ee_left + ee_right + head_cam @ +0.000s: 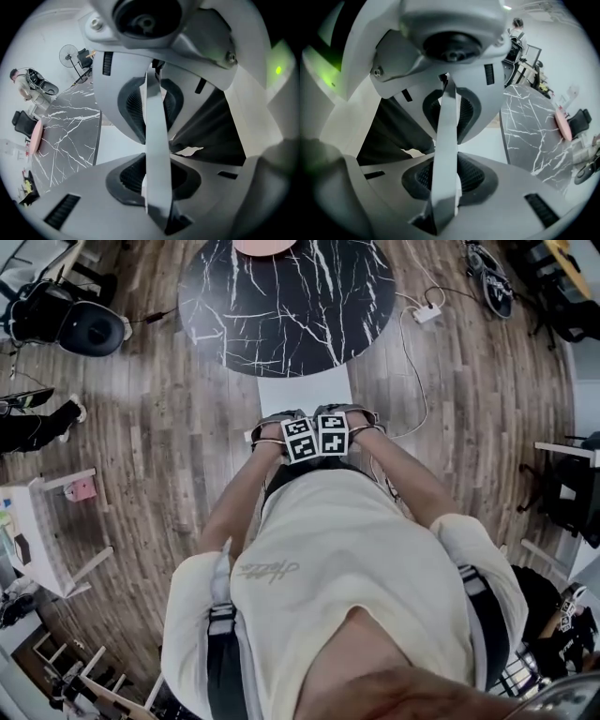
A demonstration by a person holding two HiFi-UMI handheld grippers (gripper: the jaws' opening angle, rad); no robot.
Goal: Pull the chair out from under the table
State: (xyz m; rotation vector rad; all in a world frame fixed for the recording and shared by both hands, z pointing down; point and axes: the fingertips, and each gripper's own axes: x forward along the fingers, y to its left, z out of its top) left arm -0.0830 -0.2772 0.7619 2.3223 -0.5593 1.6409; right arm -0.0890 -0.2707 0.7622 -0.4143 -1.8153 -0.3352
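Chair [305, 390] faces the marble table [281, 306], seat partly under it. Left gripper [151, 146] and right gripper [447, 146] both clamp its backrest [153, 105]. Wood floor [159, 456].

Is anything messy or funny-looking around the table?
Only a little: a white power strip lies on the wooden floor beside the marble table, its cable trailing loosely toward the chair. Nothing looks spilled or broken.

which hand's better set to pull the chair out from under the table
Neither wins: the left tool and right tool both clamp the chair by its back edge, side by side near its middle. Likely pull with both.
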